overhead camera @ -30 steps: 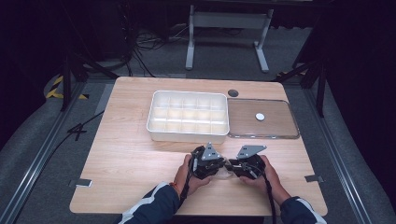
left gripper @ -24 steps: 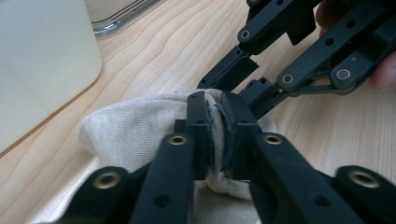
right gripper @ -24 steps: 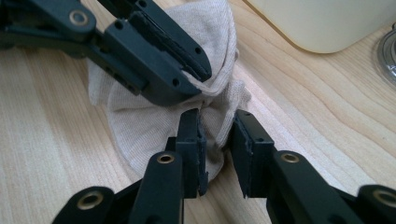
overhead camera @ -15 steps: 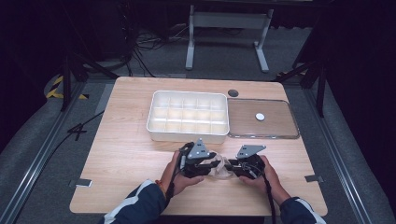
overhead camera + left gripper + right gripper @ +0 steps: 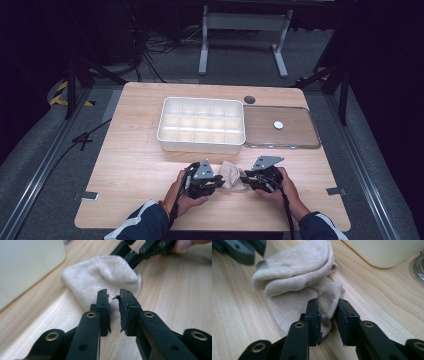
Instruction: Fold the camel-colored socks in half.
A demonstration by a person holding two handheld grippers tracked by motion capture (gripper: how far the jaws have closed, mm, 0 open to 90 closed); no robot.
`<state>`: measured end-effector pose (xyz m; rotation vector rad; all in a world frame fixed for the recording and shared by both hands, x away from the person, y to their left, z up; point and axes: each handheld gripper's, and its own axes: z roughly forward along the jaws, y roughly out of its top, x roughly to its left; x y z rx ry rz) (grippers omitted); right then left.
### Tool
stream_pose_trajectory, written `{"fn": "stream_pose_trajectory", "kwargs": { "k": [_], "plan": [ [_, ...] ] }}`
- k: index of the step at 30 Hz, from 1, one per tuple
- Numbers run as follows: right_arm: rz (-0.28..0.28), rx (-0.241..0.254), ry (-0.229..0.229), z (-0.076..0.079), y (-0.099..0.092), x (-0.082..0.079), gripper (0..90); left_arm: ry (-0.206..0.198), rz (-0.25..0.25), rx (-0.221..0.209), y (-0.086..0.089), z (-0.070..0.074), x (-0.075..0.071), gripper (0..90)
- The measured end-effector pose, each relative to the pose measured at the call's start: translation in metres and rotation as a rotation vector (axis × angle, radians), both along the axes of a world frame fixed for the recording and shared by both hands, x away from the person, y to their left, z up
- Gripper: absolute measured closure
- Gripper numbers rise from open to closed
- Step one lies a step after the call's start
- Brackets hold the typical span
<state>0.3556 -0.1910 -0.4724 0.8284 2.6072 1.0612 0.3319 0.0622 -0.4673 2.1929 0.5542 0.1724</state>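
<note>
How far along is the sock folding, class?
Done: the beige sock is already bunched over itself on the table. In hand: the left gripper and right gripper each hold an edge. Left: nothing yet sits in the white divided tray.

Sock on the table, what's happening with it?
A person works a beige sock with a claw in each hand. The right claw pinches a fold of it; the left claw sits at its other edge, jaws nearly shut, just closing a little. The divided box and lid lie beyond.
</note>
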Motion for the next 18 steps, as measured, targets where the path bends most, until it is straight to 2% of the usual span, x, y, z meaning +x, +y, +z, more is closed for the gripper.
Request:
{"fn": "stream_pose_trajectory", "kwargs": {
  "k": [2, 4, 7, 8, 9, 12, 15, 18],
  "plan": [
    [-0.002, 0.008, 0.004, 0.002, -0.002, 0.0, 67.3, 0.009, -0.001, 0.027, -0.002, -0.006, 0.0, 79.4],
    [0.001, 0.03, -0.018, 0.01, -0.004, -0.002, 67.7, 0.0, -0.001, 0.039, -0.004, -0.01, 0.0, 79.8],
    [-0.001, 0.114, -0.077, 0.03, -0.005, -0.007, 73.1, 0.003, -0.002, 0.037, -0.004, -0.011, 0.0, 79.7],
    [-0.001, 0.114, -0.077, 0.03, -0.005, -0.007, 73.1, 0.003, -0.002, 0.037, -0.004, -0.011, 0.0, 79.7],
    [0.03, 0.152, -0.114, 0.041, 0.003, -0.013, 75.7, 0.005, 0.0, 0.035, -0.004, -0.011, 0.0, 79.6],
    [0.062, 0.152, -0.128, 0.044, 0.014, -0.017, 77.7, 0.008, 0.006, 0.035, -0.004, -0.012, 0.0, 79.6],
    [0.102, 0.122, -0.126, 0.039, 0.028, -0.018, 78.9, -0.002, 0.008, 0.038, -0.004, -0.012, -0.001, 78.7],
    [0.108, 0.082, -0.118, 0.032, 0.032, -0.016, 77.5, -0.004, 0.002, 0.038, -0.004, -0.012, -0.001, 78.2]
  ]
}}
